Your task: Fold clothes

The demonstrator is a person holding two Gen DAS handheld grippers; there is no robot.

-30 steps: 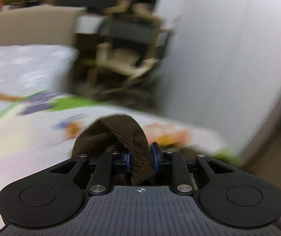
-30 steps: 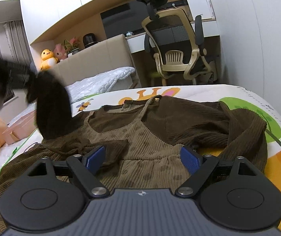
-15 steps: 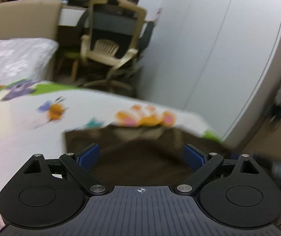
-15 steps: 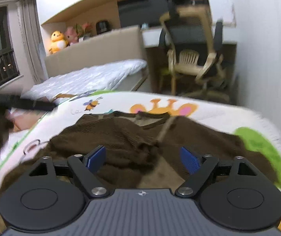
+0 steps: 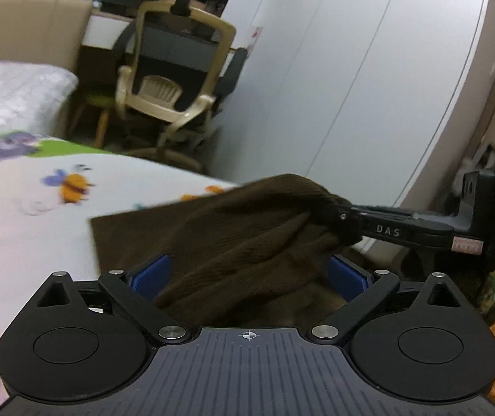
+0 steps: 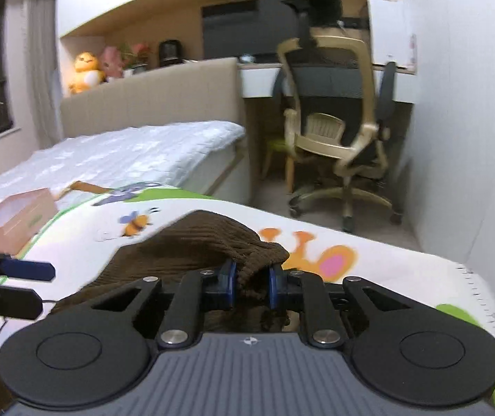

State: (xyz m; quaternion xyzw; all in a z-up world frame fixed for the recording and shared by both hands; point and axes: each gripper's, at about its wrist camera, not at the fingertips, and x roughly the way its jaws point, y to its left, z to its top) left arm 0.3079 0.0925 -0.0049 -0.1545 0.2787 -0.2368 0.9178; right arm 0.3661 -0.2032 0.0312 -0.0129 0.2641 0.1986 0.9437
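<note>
A dark brown ribbed garment [image 6: 192, 246] lies on a white cartoon-print mat [image 6: 403, 277]. My right gripper [image 6: 251, 286] is shut on a bunched fold of the garment and holds it up off the mat. In the left wrist view the garment [image 5: 247, 239] hangs between the spread blue pads [image 5: 150, 272] of my left gripper [image 5: 247, 274], which is open and grips nothing. The right gripper's fingers [image 5: 348, 222] come in from the right there, pinching the cloth. My left gripper's open fingers [image 6: 29, 270] show at the left edge of the right wrist view.
A beige office chair [image 6: 334, 131] stands by a desk behind the mat. A bed with a white quilt [image 6: 126, 156] is at the left. A pink box [image 6: 11, 220] sits at the mat's left edge. A white wardrobe wall [image 5: 351, 69] runs along the right.
My left gripper let go of the brown cloth and opened. My right gripper, open a second ago, closed on a fold of the garment and lifted it.
</note>
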